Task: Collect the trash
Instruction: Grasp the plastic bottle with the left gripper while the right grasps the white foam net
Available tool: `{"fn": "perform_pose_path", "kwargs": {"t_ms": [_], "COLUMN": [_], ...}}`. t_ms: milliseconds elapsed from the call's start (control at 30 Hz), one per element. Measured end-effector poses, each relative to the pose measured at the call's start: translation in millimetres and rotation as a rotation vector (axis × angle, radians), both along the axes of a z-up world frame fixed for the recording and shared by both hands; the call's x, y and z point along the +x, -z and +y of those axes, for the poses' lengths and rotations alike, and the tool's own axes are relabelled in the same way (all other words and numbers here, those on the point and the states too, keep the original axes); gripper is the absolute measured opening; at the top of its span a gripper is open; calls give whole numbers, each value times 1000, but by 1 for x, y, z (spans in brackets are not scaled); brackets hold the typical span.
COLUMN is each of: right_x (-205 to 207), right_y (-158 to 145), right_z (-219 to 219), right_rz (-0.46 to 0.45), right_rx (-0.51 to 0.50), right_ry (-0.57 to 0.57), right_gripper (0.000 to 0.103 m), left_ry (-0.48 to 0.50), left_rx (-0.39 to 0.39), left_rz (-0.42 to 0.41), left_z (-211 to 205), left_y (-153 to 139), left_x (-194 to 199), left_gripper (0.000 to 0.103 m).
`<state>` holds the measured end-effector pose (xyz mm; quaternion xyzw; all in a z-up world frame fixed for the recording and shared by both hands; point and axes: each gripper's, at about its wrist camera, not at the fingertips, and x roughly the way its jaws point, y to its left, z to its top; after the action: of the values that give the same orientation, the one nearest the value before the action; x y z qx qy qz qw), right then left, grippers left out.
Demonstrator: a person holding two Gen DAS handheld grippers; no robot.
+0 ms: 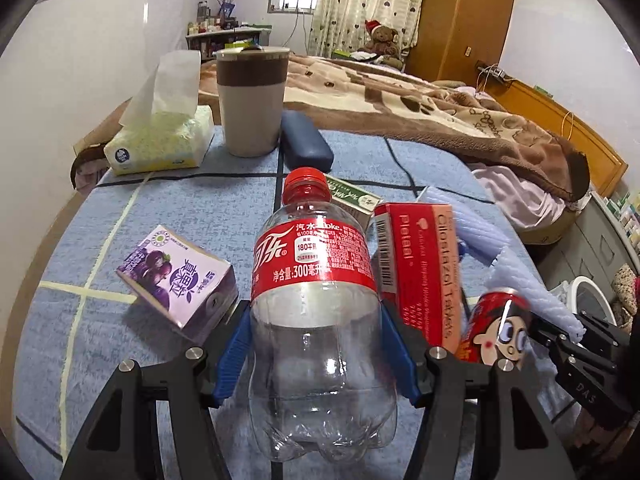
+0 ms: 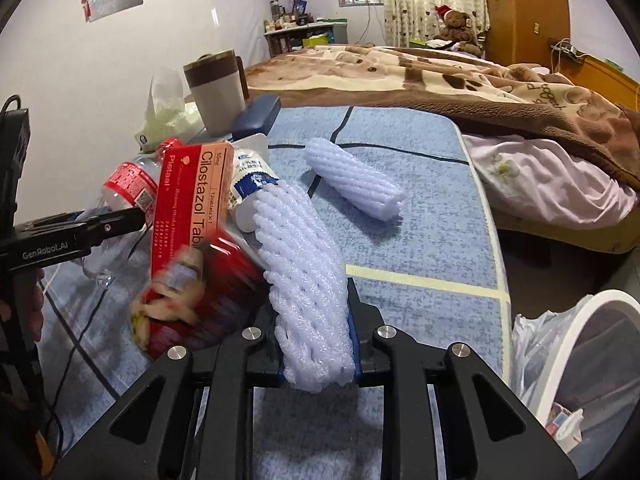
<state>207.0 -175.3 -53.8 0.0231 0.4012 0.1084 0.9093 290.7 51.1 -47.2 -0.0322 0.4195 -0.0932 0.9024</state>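
My left gripper [image 1: 316, 332] is shut on an empty clear cola bottle [image 1: 316, 312] with a red cap, held upright over the blue mat. A purple juice carton [image 1: 180, 280] lies to its left. A red tablet box [image 1: 420, 272], a red cartoon can [image 1: 496, 324] and a green box [image 1: 352, 200] lie to its right. My right gripper [image 2: 316, 344] is shut on a white foam net sleeve [image 2: 308, 280]. The red can [image 2: 192, 292], blurred, the tablet box [image 2: 188, 200] and a tube [image 2: 252, 184] lie to its left. A second foam sleeve [image 2: 352, 178] lies ahead.
A tissue pack [image 1: 160, 140], a beige cup [image 1: 252, 100] and a dark blue case [image 1: 306, 146] stand at the mat's far end. A bin with a plastic liner [image 2: 580, 360] sits on the floor at the right. A bed with a brown blanket [image 1: 400, 96] lies beyond.
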Motion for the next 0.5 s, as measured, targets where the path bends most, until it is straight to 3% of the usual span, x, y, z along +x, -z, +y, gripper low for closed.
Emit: {"fn": "perform_pose_path", "kwargs": {"t_ms": [500], "right_x": [-25], "right_y": [-24], "right_z": [-15], "right_rz": [-73], "right_rx": [50], "right_ry": [38], "right_gripper": [22], "left_ry": [38], "left_rx": [-18], "left_rz": [-93], "left_z": [-18], "left_y": [-37], "left_x": [-49], "left_gripper": [62]}}
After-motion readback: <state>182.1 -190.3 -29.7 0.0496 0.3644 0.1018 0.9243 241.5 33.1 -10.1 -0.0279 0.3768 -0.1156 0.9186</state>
